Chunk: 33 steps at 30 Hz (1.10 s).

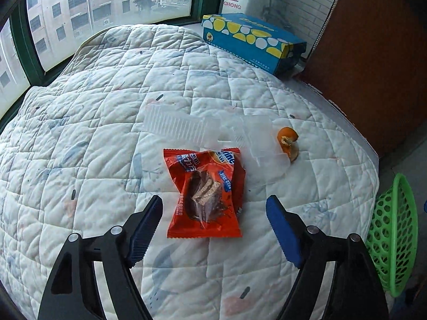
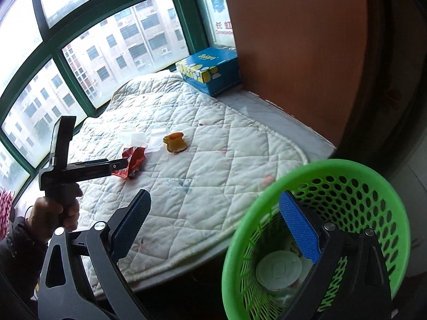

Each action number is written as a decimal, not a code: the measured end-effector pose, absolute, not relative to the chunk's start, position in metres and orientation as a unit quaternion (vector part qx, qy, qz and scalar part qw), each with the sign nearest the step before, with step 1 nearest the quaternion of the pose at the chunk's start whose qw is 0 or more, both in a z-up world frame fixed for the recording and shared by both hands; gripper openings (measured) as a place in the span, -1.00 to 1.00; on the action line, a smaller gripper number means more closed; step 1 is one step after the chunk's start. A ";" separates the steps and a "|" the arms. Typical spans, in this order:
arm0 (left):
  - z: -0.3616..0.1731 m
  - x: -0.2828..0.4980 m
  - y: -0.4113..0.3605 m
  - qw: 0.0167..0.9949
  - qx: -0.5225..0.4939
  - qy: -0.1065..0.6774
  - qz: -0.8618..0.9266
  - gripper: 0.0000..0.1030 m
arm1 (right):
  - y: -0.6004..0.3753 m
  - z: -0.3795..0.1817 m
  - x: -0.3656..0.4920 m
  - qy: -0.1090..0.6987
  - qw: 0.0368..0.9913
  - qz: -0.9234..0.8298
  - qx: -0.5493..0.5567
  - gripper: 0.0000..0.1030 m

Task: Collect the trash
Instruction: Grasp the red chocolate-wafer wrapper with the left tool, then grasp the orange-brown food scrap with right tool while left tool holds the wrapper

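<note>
A red snack wrapper [image 1: 205,192] lies on the white quilted mat [image 1: 106,133]; it also shows in the right wrist view [image 2: 133,160]. My left gripper [image 1: 214,204] is open, its jaws on either side of the wrapper's near end, just above it. A clear plastic clamshell box [image 1: 213,133] lies beyond the wrapper, and an orange peel [image 1: 288,141] to its right. My right gripper [image 2: 216,205] is open and empty, with its right finger [image 2: 299,226] over the mouth of the green basket [image 2: 373,186], which holds a white lid [image 2: 279,269].
A blue tissue box [image 1: 253,40] stands at the back near the window. A brown wooden panel [image 1: 373,53] rises on the right. The green basket [image 1: 395,234] stands off the mat's right edge. The left gripper's body and the hand holding it [image 2: 61,170] show in the right wrist view.
</note>
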State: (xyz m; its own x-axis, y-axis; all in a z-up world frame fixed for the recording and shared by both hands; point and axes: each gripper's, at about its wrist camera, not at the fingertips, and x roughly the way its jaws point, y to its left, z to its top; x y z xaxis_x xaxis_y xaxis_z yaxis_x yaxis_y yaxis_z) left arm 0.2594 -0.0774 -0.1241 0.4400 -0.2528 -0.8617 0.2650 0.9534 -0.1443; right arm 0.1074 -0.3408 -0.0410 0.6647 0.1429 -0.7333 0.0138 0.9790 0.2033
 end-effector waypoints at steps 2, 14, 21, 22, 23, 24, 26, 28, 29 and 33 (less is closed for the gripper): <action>-0.131 0.266 -0.077 0.844 0.006 0.513 -0.155 0.50 | -0.337 -0.045 0.116 0.413 0.905 0.040 0.095 0.86; -0.156 0.274 -0.074 0.831 0.029 0.527 -0.176 0.03 | -0.318 -0.061 0.169 0.439 0.892 0.064 0.088 0.86; -0.143 0.255 -0.047 0.841 0.016 0.515 -0.167 -0.14 | -0.291 -0.071 0.202 0.448 0.886 0.096 0.074 0.86; -0.140 0.251 -0.042 0.842 0.011 0.513 -0.166 -0.15 | -0.286 -0.073 0.206 0.449 0.885 0.100 0.070 0.85; -0.138 0.248 -0.037 0.843 0.007 0.511 -0.165 -0.15 | -0.281 -0.076 0.211 0.450 0.885 0.103 0.066 0.85; -0.134 0.244 -0.032 0.845 0.001 0.508 -0.166 -0.15 | -0.277 -0.079 0.216 0.452 0.883 0.106 0.064 0.85; -0.126 0.237 -0.022 0.849 -0.004 0.501 -0.166 -0.15 | -0.271 -0.084 0.225 0.455 0.881 0.111 0.064 0.78; -0.118 0.230 -0.013 0.854 -0.009 0.493 -0.165 -0.15 | -0.267 -0.090 0.236 0.460 0.878 0.114 0.068 0.70; -0.114 0.227 -0.007 0.857 -0.011 0.489 -0.163 -0.15 | -0.267 -0.093 0.241 0.463 0.876 0.115 0.072 0.67; -0.102 0.218 0.010 0.865 -0.018 0.477 -0.156 -0.15 | -0.268 -0.109 0.263 0.483 0.863 0.117 0.094 0.45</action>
